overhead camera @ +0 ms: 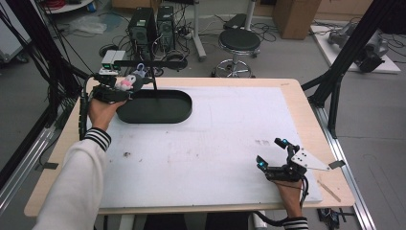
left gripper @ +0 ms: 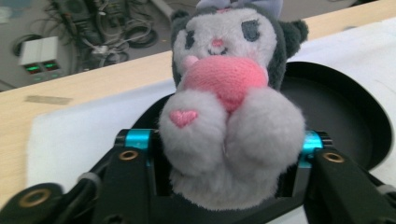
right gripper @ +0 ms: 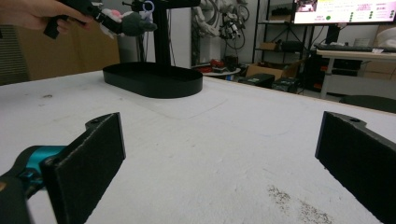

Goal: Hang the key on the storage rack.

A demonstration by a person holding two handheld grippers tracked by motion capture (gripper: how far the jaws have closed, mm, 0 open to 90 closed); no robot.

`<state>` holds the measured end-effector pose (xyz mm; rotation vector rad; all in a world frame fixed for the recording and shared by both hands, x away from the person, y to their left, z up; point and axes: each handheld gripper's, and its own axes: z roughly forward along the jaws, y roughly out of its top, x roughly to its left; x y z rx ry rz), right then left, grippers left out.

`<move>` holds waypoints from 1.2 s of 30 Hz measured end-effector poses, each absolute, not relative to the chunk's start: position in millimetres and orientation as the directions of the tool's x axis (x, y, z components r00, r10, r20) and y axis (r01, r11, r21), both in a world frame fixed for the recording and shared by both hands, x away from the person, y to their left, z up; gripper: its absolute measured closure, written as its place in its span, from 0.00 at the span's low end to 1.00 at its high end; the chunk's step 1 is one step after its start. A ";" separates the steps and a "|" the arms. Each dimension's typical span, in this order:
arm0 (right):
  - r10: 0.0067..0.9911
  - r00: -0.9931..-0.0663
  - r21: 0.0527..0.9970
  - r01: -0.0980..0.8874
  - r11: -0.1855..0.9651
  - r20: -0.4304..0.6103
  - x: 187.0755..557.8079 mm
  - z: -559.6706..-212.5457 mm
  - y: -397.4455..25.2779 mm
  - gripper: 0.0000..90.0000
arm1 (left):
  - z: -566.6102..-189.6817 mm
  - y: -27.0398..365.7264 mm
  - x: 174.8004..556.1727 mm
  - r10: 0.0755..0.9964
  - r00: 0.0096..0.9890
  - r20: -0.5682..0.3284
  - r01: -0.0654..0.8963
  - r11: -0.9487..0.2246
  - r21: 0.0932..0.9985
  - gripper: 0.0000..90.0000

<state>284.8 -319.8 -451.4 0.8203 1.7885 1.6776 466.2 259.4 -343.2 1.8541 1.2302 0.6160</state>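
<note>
While the left gripper (overhead camera: 117,86) was held up over the far-left corner of the counter (overhead camera: 297,103), its fingers (left gripper: 135,142) were pinching a plush toy (left gripper: 229,102) by the lower body.

Item 1, plush toy: grey and white, pink heart at the chest, a lilac loop (right gripper: 148,7) at the head. Carried clear of the surface, beside the crossbar (overhead camera: 148,63) of the stand; judged to be on its way to hang there by the loop, which would explain the raised, level hold.

Item 2, stand: black oval tray base (overhead camera: 182,112) with upright post (overhead camera: 154,79), set at the far left of the white mat (overhead camera: 215,139).

Item 3, right gripper (overhead camera: 274,154): rested low at the near right of the mat, fingers (right gripper: 93,158) spread wide with nothing between them; probably parked out of the way.

View notes: the left gripper view gave the toy's face and the grip at close range, with the tray behind it, but not the crossbar. The right gripper view, looking across the mat, gave the loop close by the crossbar; whether they touched could not be told. The high view gave the overall layout.
</note>
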 end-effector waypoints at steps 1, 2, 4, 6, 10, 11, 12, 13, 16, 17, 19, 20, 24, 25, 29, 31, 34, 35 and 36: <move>0.746 -0.666 0.998 0.058 0.037 0.011 285.3 -451.4 -319.7 0.01 | -343.9 260.4 465.9 0.896 0.442 -0.034 0.498 -0.214 0.841 0.51; 0.746 -0.666 0.998 0.054 0.039 0.006 285.6 -451.5 -319.9 0.01 | -344.4 261.1 465.3 0.880 0.473 -0.039 0.482 -0.222 0.848 0.42; 0.746 -0.666 0.998 0.052 0.041 0.004 285.7 -451.5 -319.9 0.01 | -345.7 262.6 463.0 0.838 0.540 -0.082 0.451 -0.206 0.868 0.24; 0.746 -0.666 0.998 0.055 0.039 0.007 285.6 -451.5 -319.9 0.01 | -345.5 263.8 456.3 0.797 0.593 -0.118 0.421 -0.182 0.888 0.10; 0.751 -0.660 0.998 0.057 0.038 0.009 285.3 -451.5 -320.3 0.01 | -339.7 269.1 428.9 0.761 0.642 -0.091 0.296 -0.137 0.945 0.02; 0.752 -0.660 0.998 0.054 0.038 0.008 285.4 -451.4 -320.3 0.01 | -339.3 270.7 421.6 0.754 0.650 -0.091 0.280 -0.126 0.952 0.02; 0.751 -0.660 0.997 0.065 0.035 0.017 284.5 -451.5 -320.0 0.01 | -339.6 272.5 413.5 0.746 0.661 -0.079 0.258 -0.128 0.958 0.02; 0.752 -0.659 0.997 0.064 0.034 0.016 284.6 -451.5 -319.8 0.01 | -340.7 273.9 404.3 0.742 0.667 -0.065 0.235 -0.127 0.964 0.02; 0.751 -0.660 0.998 0.053 0.040 0.005 285.0 -451.6 -319.5 0.01 | -349.6 277.2 375.0 0.722 0.691 -0.043 0.184 -0.118 0.976 0.02; 0.752 -0.659 0.998 0.055 0.044 0.003 284.5 -451.4 -319.5 0.01 | -352.5 278.5 367.7 0.717 0.696 -0.037 0.171 -0.116 0.978 0.02; 0.753 -0.658 0.997 0.059 0.041 0.008 284.0 -451.5 -319.0 0.01 | -363.2 282.2 348.1 0.710 0.703 -0.039 0.150 -0.094 0.984 0.02; 0.753 -0.658 0.998 0.052 0.044 0.001 284.4 -451.5 -319.1 0.01 | -367.8 284.1 340.9 0.703 0.710 -0.044 0.152 -0.092 0.984 0.02; 0.752 -0.659 0.998 0.057 0.039 0.009 284.8 -451.6 -319.7 0.01 | -385.7 291.0 316.8 0.702 0.710 -0.062 0.143 -0.057 0.988 0.02; 0.753 -0.658 0.998 0.057 0.037 0.009 285.2 -451.5 -320.2 0.01 | -389.9 292.2 312.4 0.704 0.708 -0.060 0.137 -0.053 0.989 0.02; 0.754 -0.656 0.998 0.055 0.042 0.004 284.6 -451.5 -319.5 0.01 | -405.7 292.5 296.7 0.716 0.697 -0.029 0.111 -0.068 0.991 0.02; 0.756 -0.655 0.998 0.055 0.043 0.004 284.2 -451.5 -318.8 0.01 | -413.6 292.8 290.2 0.722 0.691 -0.037 0.109 -0.053 0.993 0.02; 0.757 -0.653 0.998 0.046 0.046 -0.005 284.3 -451.6 -318.9 0.01 | -426.1 293.6 282.2 0.731 0.682 -0.029 0.092 -0.047 0.995 0.02; 0.758 -0.653 0.998 0.045 0.044 -0.004 284.2 -451.7 -319.0 0.01 | -429.8 294.5 280.3 0.734 0.679 -0.036 0.094 -0.038 0.995 0.02; 0.758 -0.652 0.998 0.054 0.042 0.003 283.3 -451.6 -318.9 0.01 | -433.4 295.4 278.4 0.735 0.676 -0.043 0.090 -0.024 0.996 0.02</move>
